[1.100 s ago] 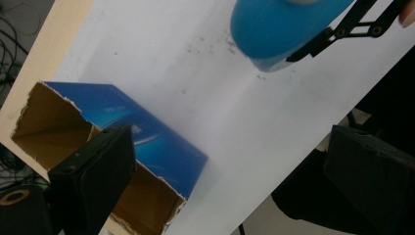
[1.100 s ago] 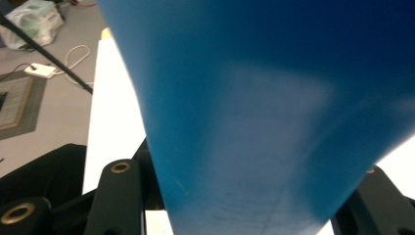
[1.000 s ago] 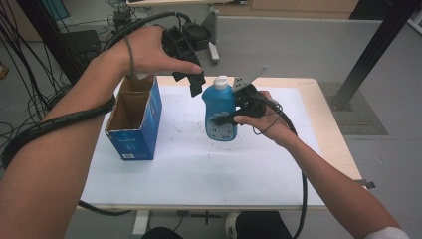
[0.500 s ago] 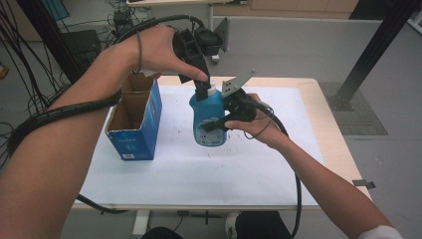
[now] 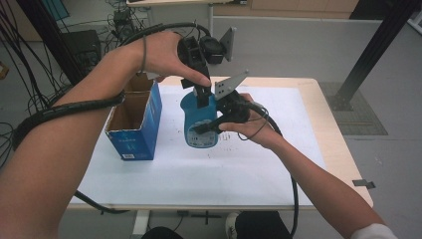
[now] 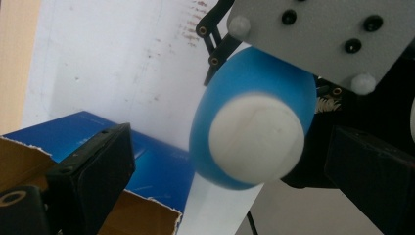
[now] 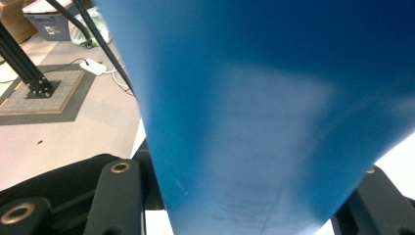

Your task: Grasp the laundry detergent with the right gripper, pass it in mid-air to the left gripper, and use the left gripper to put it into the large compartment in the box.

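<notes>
Open blue cardboard box sits on the white table, left of both tools. Left gripper hangs above the bottle's white round cap, jaws apart either side of it, not touching. Blue bottle, smooth plastic with a pale label, is lifted off the table, clamped around its body by the right gripper.

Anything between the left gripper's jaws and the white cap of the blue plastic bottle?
Nothing visible. In the left gripper view the white cap sits in the open gap between the left gripper's jaws, while the right gripper clamps the blue plastic bottle lower down.
</notes>
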